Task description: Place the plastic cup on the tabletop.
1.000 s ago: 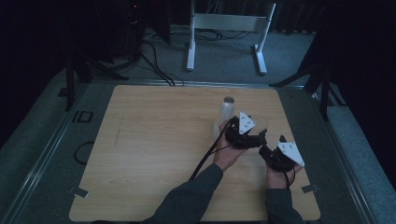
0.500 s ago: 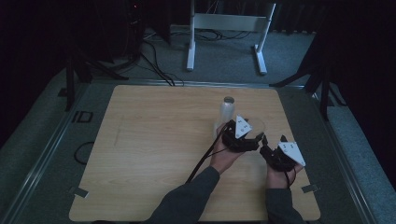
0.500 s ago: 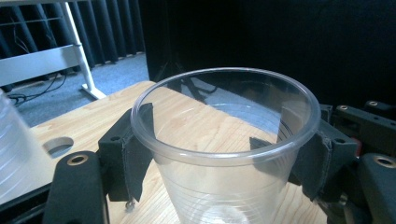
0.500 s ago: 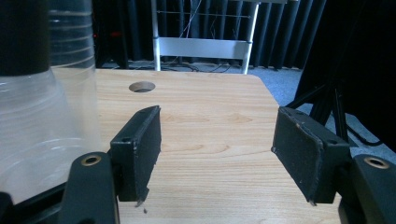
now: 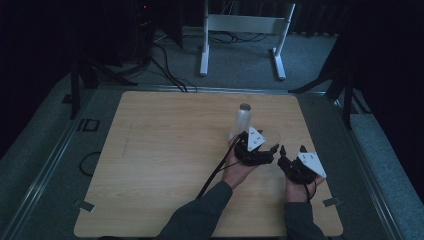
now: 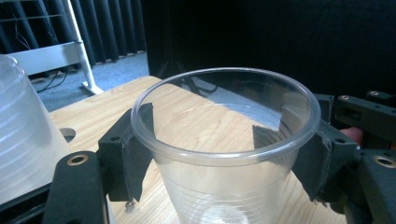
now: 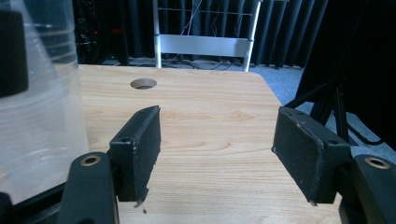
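A clear plastic cup (image 6: 211, 186) stands upright between the jaws of my left gripper (image 6: 224, 149), whose pads press on its two sides just under the rim. In the high view my left gripper (image 5: 267, 150) is right of the table's middle, just in front of a tall stack of clear cups (image 5: 242, 120). That stack (image 6: 21, 135) rises at the left of the left gripper view. My right gripper (image 5: 291, 152) sits close on the right of the left one. Its jaws (image 7: 217, 140) stand wide apart over bare wood with nothing between them.
The light wooden table (image 5: 165, 160) has a round hole (image 7: 143, 83) toward its far side. A white metal frame (image 5: 240, 30) stands on the grey floor beyond the table. Cables (image 5: 165, 65) lie at the back left, and dark curtains close off the room.
My left gripper has drawn the held cup a little toward the near edge, away from the cup stack. The right gripper has stayed still.
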{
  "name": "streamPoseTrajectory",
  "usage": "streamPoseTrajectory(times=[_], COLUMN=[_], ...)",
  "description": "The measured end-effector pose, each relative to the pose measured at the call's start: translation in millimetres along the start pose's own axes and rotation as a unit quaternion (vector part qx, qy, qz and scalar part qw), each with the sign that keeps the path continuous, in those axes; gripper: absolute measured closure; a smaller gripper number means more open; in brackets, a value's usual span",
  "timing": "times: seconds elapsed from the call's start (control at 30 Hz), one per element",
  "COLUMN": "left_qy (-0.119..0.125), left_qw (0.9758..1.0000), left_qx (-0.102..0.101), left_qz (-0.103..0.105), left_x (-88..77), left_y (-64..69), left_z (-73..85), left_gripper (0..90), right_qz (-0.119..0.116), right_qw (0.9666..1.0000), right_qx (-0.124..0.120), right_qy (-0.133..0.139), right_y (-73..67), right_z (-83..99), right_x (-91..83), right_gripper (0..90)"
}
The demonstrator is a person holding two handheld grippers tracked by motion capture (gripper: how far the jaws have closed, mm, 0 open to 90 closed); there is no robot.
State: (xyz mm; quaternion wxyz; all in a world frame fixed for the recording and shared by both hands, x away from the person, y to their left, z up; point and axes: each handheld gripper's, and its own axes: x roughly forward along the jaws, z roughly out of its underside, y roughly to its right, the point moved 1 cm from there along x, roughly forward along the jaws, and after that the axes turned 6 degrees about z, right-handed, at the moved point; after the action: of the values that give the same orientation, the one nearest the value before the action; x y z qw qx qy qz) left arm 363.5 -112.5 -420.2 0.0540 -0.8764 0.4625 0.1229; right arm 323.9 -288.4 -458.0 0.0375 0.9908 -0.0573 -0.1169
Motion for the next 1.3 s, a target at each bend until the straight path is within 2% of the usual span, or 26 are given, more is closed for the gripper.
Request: streamPoseTrajectory(times=[0.53,1.3], left_qy=[0.005,-0.003], left_qw=[1.0,0.9999], left_qx=[-0.001,0.007], left_qz=[-0.001,-0.009], left_x=[-2.4,-4.0], left_y=[2.0,1.0], left_z=[14.0,34.4], left_gripper=[28.1,28.0], right_qz=[-0.001,-0.001], right_qw=[1.0,1.0], right_qx=[0.0,-0.001], right_qy=[-0.004,-0.004], right_y=[-0.4,-1.4], right_z=[0.2,0.5], right_x=[-0.1,-0.1], right_gripper=[31.9,31.9])
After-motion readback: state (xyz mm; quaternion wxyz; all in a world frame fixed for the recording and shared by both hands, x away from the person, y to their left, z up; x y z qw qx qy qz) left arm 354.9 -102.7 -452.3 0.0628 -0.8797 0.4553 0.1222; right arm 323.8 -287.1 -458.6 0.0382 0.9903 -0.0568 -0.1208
